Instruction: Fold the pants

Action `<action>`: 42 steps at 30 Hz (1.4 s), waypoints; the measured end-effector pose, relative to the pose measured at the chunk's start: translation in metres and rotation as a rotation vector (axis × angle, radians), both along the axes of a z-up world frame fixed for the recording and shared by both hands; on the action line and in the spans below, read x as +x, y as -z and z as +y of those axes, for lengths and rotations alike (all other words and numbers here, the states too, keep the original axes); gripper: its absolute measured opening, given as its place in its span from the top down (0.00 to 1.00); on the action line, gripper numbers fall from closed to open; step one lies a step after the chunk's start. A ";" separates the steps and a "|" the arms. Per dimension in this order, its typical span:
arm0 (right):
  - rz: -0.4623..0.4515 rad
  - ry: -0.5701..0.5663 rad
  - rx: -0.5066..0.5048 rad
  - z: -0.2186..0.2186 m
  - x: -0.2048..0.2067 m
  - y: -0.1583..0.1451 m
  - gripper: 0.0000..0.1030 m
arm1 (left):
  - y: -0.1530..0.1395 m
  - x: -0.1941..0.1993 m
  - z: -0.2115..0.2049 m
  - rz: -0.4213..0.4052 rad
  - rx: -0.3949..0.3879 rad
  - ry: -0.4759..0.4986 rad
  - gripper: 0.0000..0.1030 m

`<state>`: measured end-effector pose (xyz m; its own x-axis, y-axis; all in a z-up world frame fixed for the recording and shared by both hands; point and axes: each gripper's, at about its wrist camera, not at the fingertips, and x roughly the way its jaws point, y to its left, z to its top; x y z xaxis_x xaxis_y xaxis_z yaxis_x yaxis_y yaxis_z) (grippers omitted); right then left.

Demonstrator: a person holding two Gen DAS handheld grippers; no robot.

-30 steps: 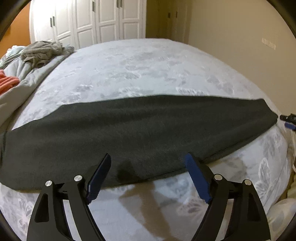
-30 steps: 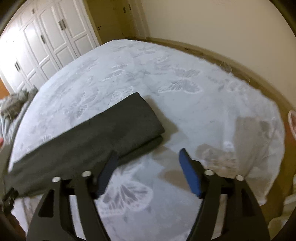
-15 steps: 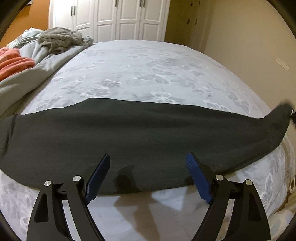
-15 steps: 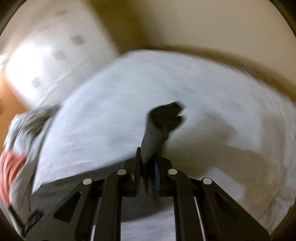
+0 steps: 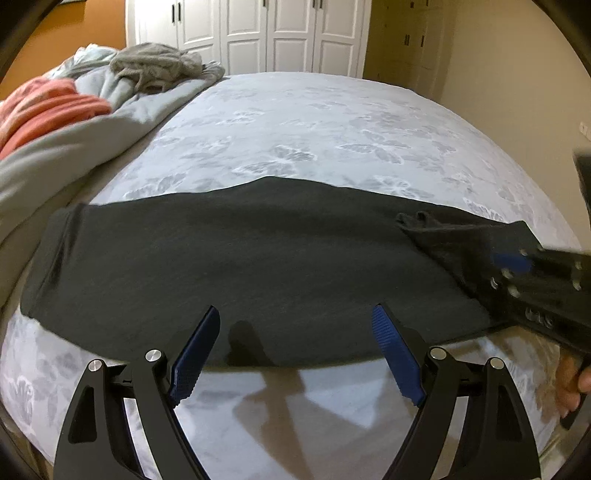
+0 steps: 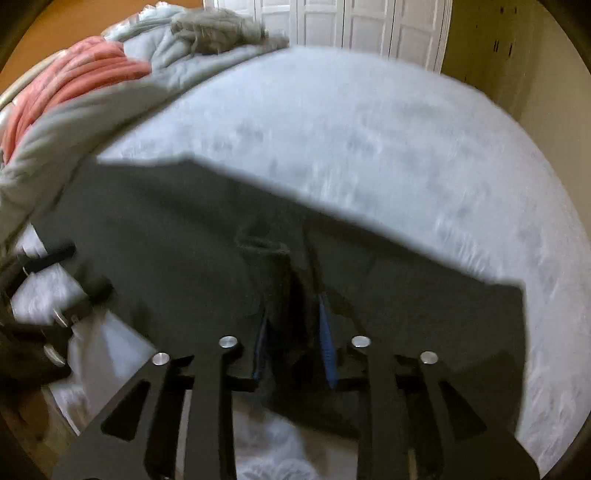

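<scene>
Dark grey pants (image 5: 240,258) lie folded lengthwise in a long strip across the near part of the bed. My left gripper (image 5: 295,350) is open and empty, just above the pants' near edge. My right gripper (image 6: 293,325) is shut on the leg end of the pants (image 6: 266,247) and holds it folded back over the strip. In the left wrist view the right gripper (image 5: 517,264) comes in from the right with the cuff end (image 5: 424,221) in it. The right wrist view is blurred.
The bed has a pale blue-grey butterfly-print sheet (image 5: 314,129). A grey duvet (image 5: 74,147), an orange-pink blanket (image 5: 44,107) and a grey garment (image 5: 155,66) are piled at the far left. White wardrobe doors (image 5: 258,33) stand behind. A wall (image 5: 517,74) is at right.
My right gripper closed on the leg end of the pants and carried it left over the strip. My left gripper shifted left and stayed open.
</scene>
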<state>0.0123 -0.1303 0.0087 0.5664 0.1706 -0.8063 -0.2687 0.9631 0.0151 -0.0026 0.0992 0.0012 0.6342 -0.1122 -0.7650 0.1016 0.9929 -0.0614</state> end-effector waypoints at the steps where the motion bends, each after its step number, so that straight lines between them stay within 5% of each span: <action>1: -0.033 0.022 0.007 -0.009 -0.009 -0.011 0.49 | -0.001 -0.002 0.006 -0.002 -0.003 -0.008 0.21; 2: -0.072 0.053 0.003 -0.020 -0.019 -0.024 0.39 | -0.001 -0.004 0.013 -0.006 -0.007 -0.014 0.20; 5: -0.139 0.187 0.001 -0.074 -0.045 -0.048 0.38 | -0.003 -0.007 0.026 -0.009 -0.019 -0.029 0.20; 10: -0.042 0.499 0.089 -0.178 -0.057 -0.021 0.37 | -0.002 -0.002 0.034 0.039 -0.144 -0.026 0.20; 19: 0.148 0.511 0.566 -0.196 -0.027 0.041 0.35 | -0.001 0.003 0.002 0.054 -0.206 0.039 0.20; 21: 0.138 0.510 0.579 -0.190 -0.028 0.041 0.48 | 0.002 0.005 0.000 0.071 -0.231 0.044 0.20; 22: 0.139 0.504 0.574 -0.186 -0.027 0.042 0.76 | 0.003 0.006 0.000 0.076 -0.242 0.041 0.20; 25: 0.072 0.488 0.540 -0.180 -0.031 0.027 0.85 | 0.002 0.009 0.000 0.080 -0.260 0.023 0.20; 32: -0.060 0.471 0.328 -0.190 -0.043 -0.009 0.87 | 0.000 0.009 -0.009 0.081 -0.255 0.026 0.20; 38: -0.115 0.590 0.257 -0.255 -0.081 -0.014 0.87 | 0.001 0.004 -0.021 0.074 -0.205 0.059 0.20; 41: -0.036 0.583 0.198 -0.270 -0.078 0.007 0.74 | 0.004 0.005 -0.024 0.084 -0.191 0.067 0.20; 42: 0.025 0.590 0.109 -0.266 -0.072 0.016 0.71 | 0.005 0.005 -0.025 0.093 -0.193 0.066 0.20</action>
<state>-0.0602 -0.3962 -0.0075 0.5713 -0.0849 -0.8163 0.3130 0.9420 0.1212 0.0027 0.0741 -0.0041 0.5486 -0.3008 -0.7801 0.1510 0.9533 -0.2614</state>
